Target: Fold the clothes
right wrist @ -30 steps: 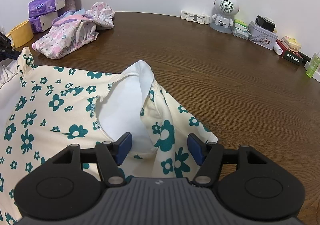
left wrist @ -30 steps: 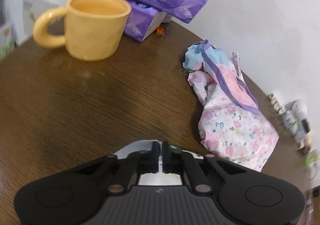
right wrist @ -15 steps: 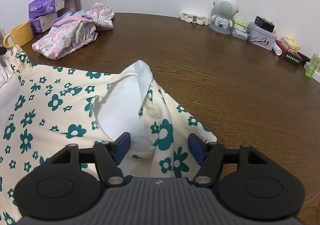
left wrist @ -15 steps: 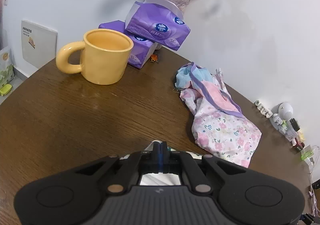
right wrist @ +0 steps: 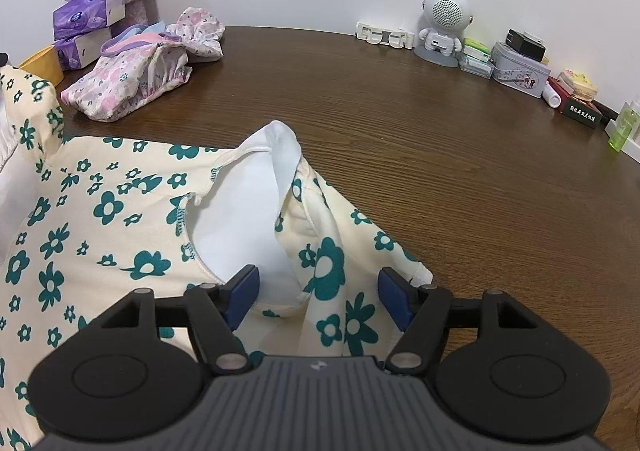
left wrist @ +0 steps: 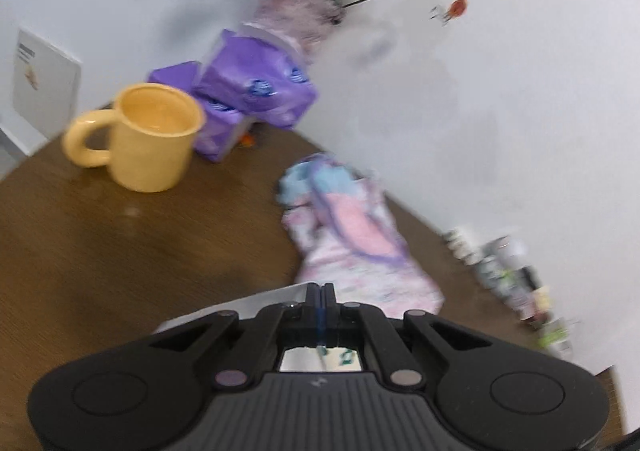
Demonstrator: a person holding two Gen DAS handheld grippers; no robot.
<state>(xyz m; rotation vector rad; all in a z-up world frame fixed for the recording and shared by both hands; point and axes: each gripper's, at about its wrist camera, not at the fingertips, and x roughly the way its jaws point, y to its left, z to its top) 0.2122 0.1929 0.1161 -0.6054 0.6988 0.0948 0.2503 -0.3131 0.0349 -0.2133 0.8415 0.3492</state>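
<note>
Left wrist view looks out over the brown table (left wrist: 100, 259) toward a yellow mug (left wrist: 154, 139), purple tissue packs (left wrist: 256, 91), a vase of flowers (left wrist: 296, 17) and a pink flowered garment (left wrist: 352, 243) lying bunched near the wall. The left gripper (left wrist: 321, 293) has its fingers pressed together, and a strip of pale cloth with green print shows just behind them, so it looks to be pinching an edge of the dress; a pale flap spreads out to the left under the fingers. The picture is blurred, which suits a hand in motion, probably raising that edge to start a fold

Right wrist view shows what the left cannot: the whole cream dress (right wrist: 108, 219) with teal flowers spread on the table, its white lining and neckline turned up in the middle. The right gripper (right wrist: 318, 297) hangs over the near part with its fingers spread wide on either side of a ridge of cloth, not pressing it; I judge it is poised to take that ridge. At the far left edge of this view a corner of the dress stands lifted off the table, most likely the part the left gripper holds, though that gripper itself is barely in sight. A small white speaker figure (right wrist: 444, 27) and boxes sit well apart along the wall, clear of the work
</note>
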